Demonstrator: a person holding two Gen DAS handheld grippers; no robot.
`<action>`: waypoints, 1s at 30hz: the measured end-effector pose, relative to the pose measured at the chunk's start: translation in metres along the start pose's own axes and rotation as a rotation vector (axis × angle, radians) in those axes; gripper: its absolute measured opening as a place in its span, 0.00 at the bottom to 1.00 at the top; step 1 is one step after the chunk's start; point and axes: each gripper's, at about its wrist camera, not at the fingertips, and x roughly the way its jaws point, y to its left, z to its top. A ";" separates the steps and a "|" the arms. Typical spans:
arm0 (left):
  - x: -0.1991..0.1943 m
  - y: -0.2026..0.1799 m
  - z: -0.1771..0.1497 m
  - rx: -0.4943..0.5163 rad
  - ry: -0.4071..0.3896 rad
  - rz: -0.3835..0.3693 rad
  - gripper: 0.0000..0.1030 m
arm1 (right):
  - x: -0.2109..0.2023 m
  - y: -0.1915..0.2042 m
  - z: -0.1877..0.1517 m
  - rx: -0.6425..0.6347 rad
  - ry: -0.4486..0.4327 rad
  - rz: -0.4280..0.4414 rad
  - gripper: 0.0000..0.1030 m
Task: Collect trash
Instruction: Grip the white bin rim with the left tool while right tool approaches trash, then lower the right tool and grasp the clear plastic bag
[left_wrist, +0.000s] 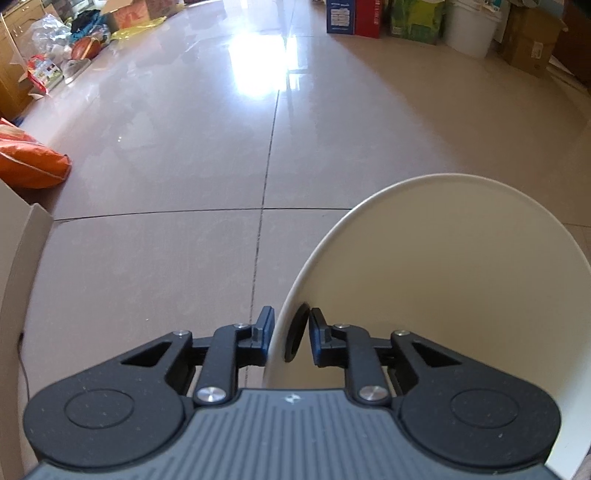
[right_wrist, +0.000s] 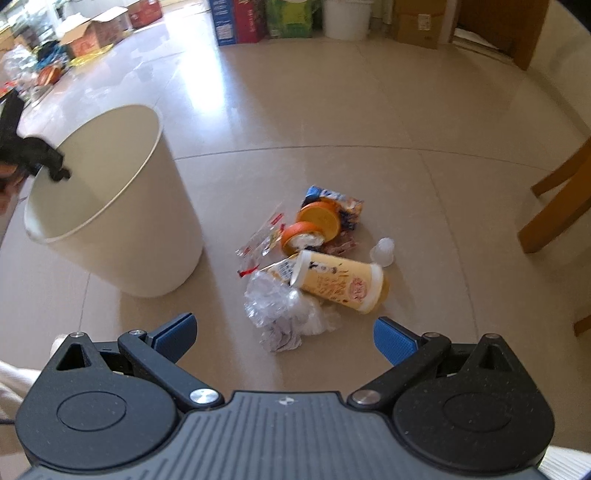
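A cream trash bin stands tilted on the tiled floor; in the left wrist view its inside fills the right. My left gripper is shut on the bin's rim, also seen as the left gripper in the right wrist view. A pile of trash lies right of the bin: a yellow cup, an orange lid, orange peel, a blue carton, clear wrappers and a crumpled plastic bag. My right gripper hangs open just above the plastic bag.
Wooden chair legs stand at the right. Boxes, a white bucket and green packs line the far wall. Cardboard boxes and bags clutter the far left; an orange bag lies near the left gripper.
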 end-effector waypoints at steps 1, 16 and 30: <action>0.001 0.000 0.002 -0.006 0.002 -0.007 0.18 | 0.004 0.000 0.000 -0.013 -0.006 0.004 1.00; 0.014 0.008 -0.003 -0.019 0.051 -0.025 0.19 | 0.169 0.009 -0.028 -0.263 -0.013 -0.039 1.00; 0.025 0.012 0.006 -0.037 0.092 -0.036 0.19 | 0.242 -0.011 -0.025 -0.237 0.059 0.010 0.96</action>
